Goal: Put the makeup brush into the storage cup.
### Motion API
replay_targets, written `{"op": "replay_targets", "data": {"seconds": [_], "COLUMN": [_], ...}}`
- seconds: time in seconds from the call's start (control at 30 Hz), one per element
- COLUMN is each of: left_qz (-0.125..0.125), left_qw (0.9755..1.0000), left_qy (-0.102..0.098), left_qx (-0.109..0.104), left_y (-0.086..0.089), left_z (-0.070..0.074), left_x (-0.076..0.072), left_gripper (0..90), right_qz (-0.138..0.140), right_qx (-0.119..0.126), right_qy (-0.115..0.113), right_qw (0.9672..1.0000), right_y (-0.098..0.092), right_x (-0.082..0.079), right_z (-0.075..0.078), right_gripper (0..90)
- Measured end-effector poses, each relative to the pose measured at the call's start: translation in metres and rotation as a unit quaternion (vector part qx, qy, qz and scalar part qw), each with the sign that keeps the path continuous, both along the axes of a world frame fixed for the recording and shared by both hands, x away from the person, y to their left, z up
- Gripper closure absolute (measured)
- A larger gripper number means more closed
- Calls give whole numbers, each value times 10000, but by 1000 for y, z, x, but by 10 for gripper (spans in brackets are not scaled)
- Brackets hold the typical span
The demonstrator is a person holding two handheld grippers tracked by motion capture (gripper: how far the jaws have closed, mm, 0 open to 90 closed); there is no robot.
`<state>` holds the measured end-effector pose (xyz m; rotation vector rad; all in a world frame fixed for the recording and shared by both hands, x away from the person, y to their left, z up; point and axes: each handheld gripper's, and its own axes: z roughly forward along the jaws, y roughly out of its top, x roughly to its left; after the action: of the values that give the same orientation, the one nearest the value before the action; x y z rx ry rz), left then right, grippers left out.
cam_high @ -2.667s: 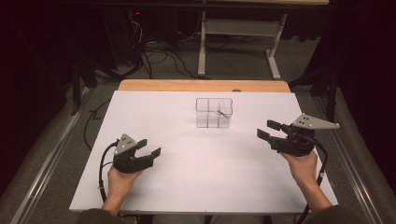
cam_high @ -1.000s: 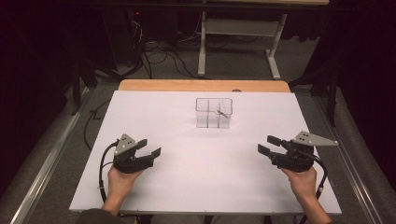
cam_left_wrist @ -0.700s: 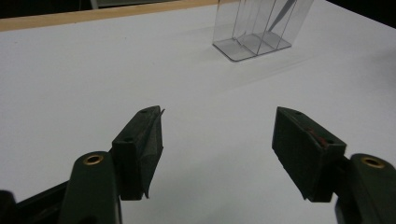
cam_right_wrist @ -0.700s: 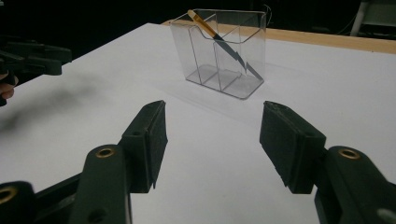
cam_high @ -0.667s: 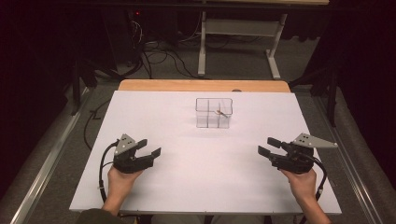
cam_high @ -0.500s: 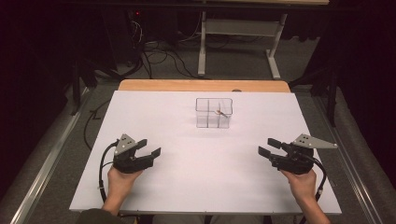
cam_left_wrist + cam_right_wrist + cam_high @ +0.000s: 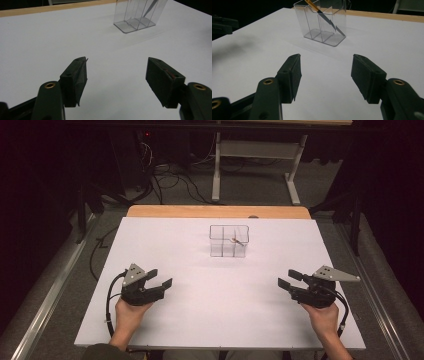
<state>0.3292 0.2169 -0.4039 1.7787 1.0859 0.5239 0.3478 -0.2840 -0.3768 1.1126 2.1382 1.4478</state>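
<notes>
A clear plastic box (image 7: 229, 241) with several compartments stands at the far middle of the white table top (image 7: 210, 315). A slim tool with an orange handle (image 7: 236, 240) leans inside it. My left gripper (image 7: 161, 277) rests near the front left, open, with nothing between its jaws. My right gripper (image 7: 287, 278) rests near the front right, also open and empty. In the left gripper view, the left gripper (image 7: 116, 75) points at bare table with the box (image 7: 136, 15) beyond. In the right gripper view, the right gripper (image 7: 325, 72) faces the box (image 7: 324, 25) and the orange-handled tool (image 7: 312, 4).
A wooden strip (image 7: 215, 211) runs along the table's far edge. Beyond it are cables (image 7: 170, 175) on the floor and a grey desk frame (image 7: 250, 170). Metal rails run along both sides of the table.
Since the earliest frame my right gripper has come down and back toward the front edge, then stayed still. My left gripper has not moved.
</notes>
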Motion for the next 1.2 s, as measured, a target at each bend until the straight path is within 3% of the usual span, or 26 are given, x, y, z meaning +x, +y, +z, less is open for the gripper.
{"op": "replay_targets", "data": {"seconds": [0.3, 0.67, 1.2], "left_qz": [3, -2, -14], "left_qw": [10000, 10000, 10000], "left_qy": [-11, -13, -19], "left_qx": [11, 21, 27], "left_y": [0, -1, -1], "left_z": [0, 0, 0], "left_x": [-1, -1, -1], "left_gripper": [339, 339, 338], "right_qz": [-40, -169, -309], "right_qx": [-7, -337, -303], "right_qy": [24, -168, -124], "right_qw": [10000, 9991, 9990], "right_y": [0, -1, -8], "right_x": [2, 2, 1], "right_z": [-6, -11, -17], "right_gripper": [433, 423, 420]}}
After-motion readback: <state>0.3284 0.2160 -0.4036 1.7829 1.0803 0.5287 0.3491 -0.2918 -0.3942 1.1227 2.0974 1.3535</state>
